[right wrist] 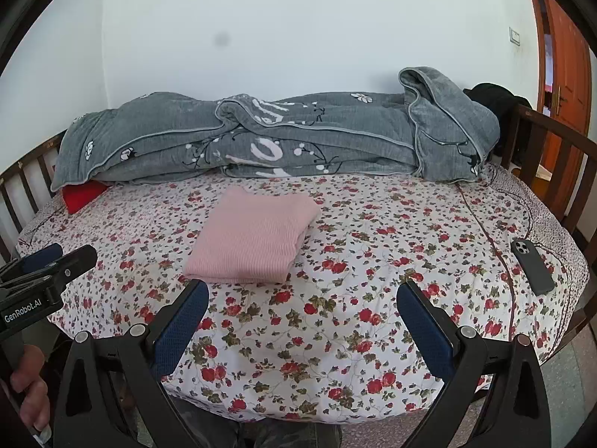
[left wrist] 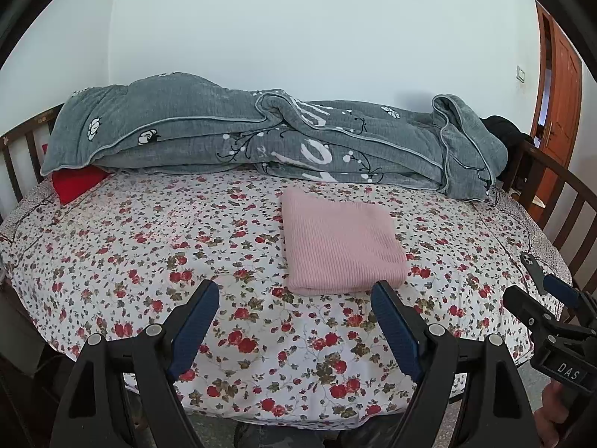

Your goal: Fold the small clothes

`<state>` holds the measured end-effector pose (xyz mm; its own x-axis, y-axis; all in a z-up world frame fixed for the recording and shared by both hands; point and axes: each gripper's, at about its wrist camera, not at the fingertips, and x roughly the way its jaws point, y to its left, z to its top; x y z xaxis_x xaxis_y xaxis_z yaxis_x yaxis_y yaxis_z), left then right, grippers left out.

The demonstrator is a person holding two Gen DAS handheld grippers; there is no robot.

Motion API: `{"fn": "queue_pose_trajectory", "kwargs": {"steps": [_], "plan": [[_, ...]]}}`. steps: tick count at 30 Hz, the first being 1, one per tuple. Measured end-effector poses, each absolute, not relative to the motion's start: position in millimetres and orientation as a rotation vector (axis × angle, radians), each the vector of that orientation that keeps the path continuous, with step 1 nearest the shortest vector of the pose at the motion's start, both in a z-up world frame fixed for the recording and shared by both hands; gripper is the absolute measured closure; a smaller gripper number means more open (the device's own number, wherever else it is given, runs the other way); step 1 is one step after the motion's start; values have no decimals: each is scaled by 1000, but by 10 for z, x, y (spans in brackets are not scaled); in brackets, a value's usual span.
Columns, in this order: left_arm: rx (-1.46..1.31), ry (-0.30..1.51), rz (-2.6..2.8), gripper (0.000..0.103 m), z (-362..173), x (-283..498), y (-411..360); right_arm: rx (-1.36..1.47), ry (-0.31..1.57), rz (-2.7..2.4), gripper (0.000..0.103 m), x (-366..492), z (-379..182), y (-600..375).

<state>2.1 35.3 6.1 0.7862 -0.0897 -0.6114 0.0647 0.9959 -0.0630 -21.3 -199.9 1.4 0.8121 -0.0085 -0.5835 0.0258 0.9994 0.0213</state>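
Bedroom, pale wall behind; your work surface is a bed (left wrist: 112, 261) under a white sheet printed with red flowers, with a dark wooden rail at both ends.

Item, task piece: one pink knitted garment (left wrist: 341, 242). It lies on the sheet a little past your claws, towards the middle of the bed, already folded into a flat, squarish packet with even edges. Nothing hangs loose from it that you can see from either wrist view. Judged from that, the folding of this piece looks finished.

Item, left claw (left wrist: 294, 330): jaws spread wide, nothing between them, hanging over bare sheet just short of the near edge of the garment and not touching it.

Item, right claw (right wrist: 302, 330): jaws spread wide as well, empty, over bare sheet to the right of the garment and clear of it.

Item, bedding: a grey quilt (left wrist: 261, 138) with white flowers and lettering, heaped along the far side against the wall. A red cushion (left wrist: 76, 183) pokes out beneath its left end.

Item, sundries: a dark phone (right wrist: 531, 263) lies on the sheet near the right-hand rail; a wooden door (right wrist: 567, 74) stands at far right.

Remaining: no other small, unfolded garment shows on the bed, so what is left for you appears to be little or nothing, unless more pieces lie out of view.
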Motion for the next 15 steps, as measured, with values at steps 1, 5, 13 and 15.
{"fn": "queue_pose_trajectory", "kwargs": {"steps": [1,5,13,15], "plan": [[-40,661,-85,20,60,21,354,29,622,-18,4,-214,14,-1999],[-39,661,-79,20,67,23,346,29,622,-19,4,-216,16,-1998],[-41,655,-70,20,82,-13,334,33,619,-17,4,-233,34,-2006],[-42,653,-66,20,91,-16,339,32,618,-17,4,-236,36,-2005]]}}
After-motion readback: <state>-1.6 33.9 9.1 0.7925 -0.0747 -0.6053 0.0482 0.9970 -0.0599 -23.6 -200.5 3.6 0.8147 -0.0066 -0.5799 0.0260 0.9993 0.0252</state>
